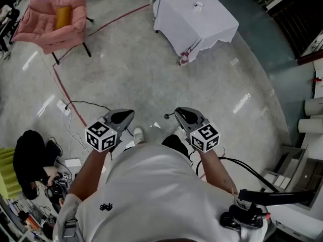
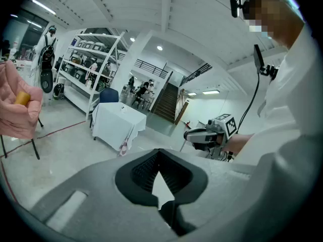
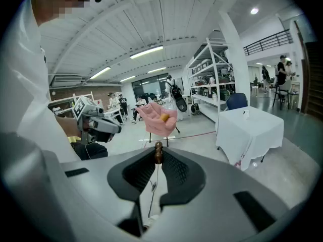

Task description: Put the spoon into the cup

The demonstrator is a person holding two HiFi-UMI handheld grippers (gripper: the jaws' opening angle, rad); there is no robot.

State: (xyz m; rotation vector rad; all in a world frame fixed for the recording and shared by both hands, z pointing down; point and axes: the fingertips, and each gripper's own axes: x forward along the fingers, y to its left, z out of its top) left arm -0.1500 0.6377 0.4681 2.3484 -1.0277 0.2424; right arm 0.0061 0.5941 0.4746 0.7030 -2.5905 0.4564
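Note:
I stand on a shiny floor, well back from a white-clothed table [image 1: 194, 26]. A small pale cup [image 1: 199, 5] sits on top of it and shows as a speck in the right gripper view [image 3: 246, 113]. My right gripper [image 1: 177, 112] is shut on the spoon [image 3: 158, 153]. The spoon's brown knob pokes out between the jaw tips, and its dark end [image 1: 166, 116] sticks out to the left in the head view. The left gripper [image 1: 129, 114] hangs level beside it, shut, with nothing between its pads [image 2: 146, 168].
A pink chair [image 1: 53, 19] with a yellow cushion stands far left. A red tape line [image 1: 68, 95], cables and a power strip [image 1: 64, 107] lie on the floor to my left. A person in black [image 1: 30, 158] crouches there. Shelving [image 2: 91, 69] stands behind the table.

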